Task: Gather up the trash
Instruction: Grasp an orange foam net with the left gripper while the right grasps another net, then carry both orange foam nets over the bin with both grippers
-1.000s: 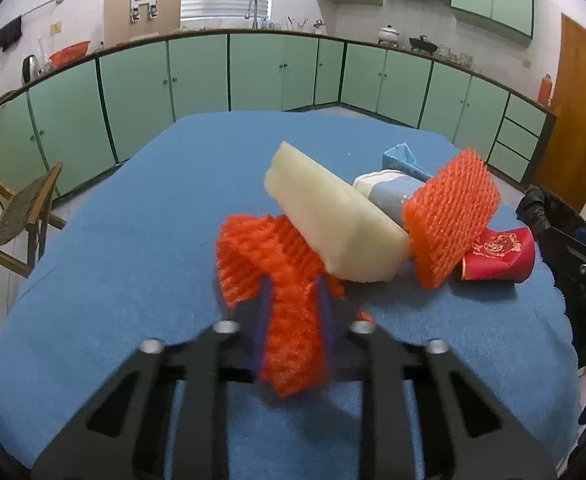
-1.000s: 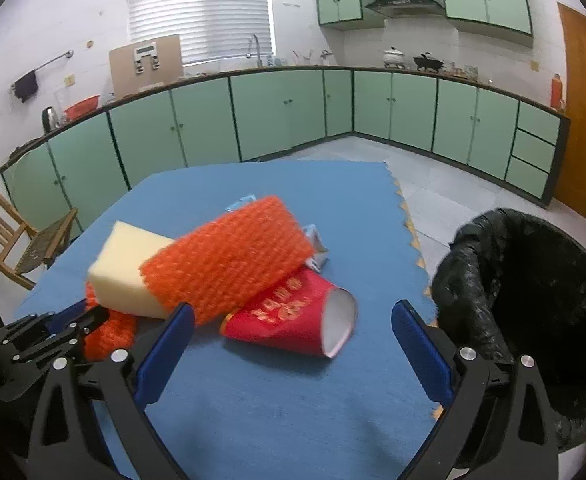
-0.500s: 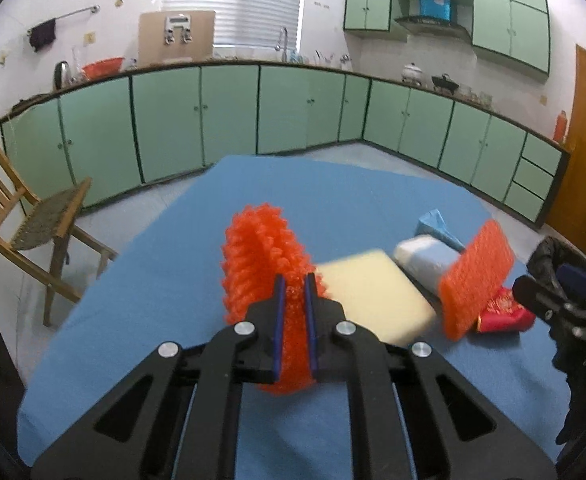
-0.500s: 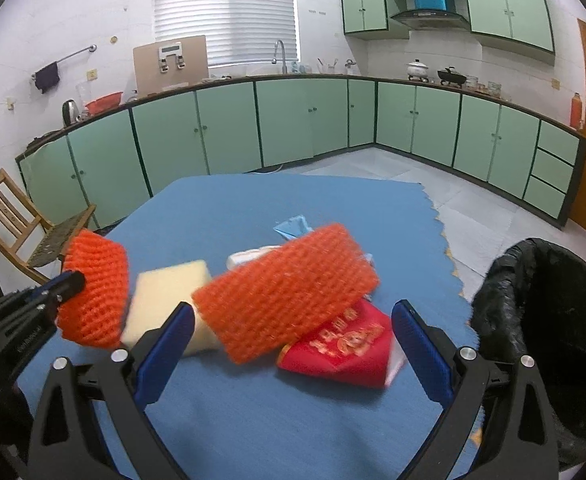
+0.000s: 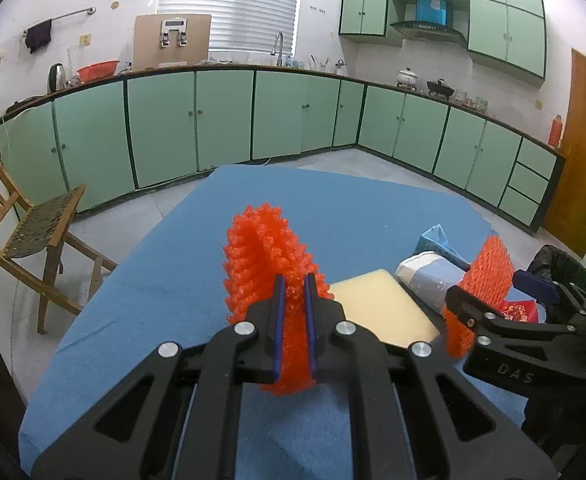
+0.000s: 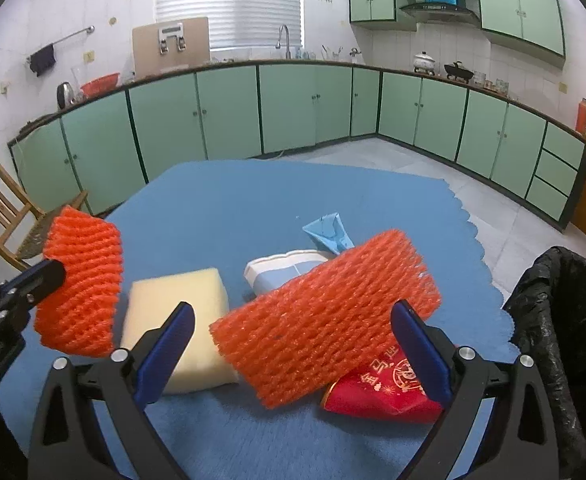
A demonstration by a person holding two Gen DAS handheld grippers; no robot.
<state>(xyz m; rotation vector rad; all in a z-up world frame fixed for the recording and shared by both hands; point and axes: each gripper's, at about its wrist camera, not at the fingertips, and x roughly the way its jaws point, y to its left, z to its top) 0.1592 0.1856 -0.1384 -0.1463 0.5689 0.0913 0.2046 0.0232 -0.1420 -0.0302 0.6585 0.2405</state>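
Ahead of both our claws spreads the blue cloth-covered table (image 6: 253, 200), its scalloped right edge dropping to pale tiled floor; its far half lies bare. Beyond it runs a long row of green kitchen cabinets (image 5: 221, 120). Right of our right claw, past the table edge, stands the black bag-lined trash bin (image 6: 565, 320), its mouth facing up. Left of our left claw, off the table, sits a wooden chair (image 5: 25, 236).

Between the fingers of our right claw (image 6: 293, 344), which stands wide apart and grips nothing, leans the flat orange foam-net sleeve (image 6: 325, 320), tilted over the rest of the pile. Under its left end lies a cream foam block (image 6: 181, 312); under its right end lies a red paper cup with gold print (image 6: 381, 388) on its side, close to the right finger. Behind the sleeve rest a white and pale-blue packet (image 6: 281, 268) and a small crumpled blue wrapper (image 6: 329, 232).

Our left claw (image 5: 293, 312) is nearly closed, pinching a folded orange foam net (image 5: 265, 256) clear above the cloth, left of the pile.
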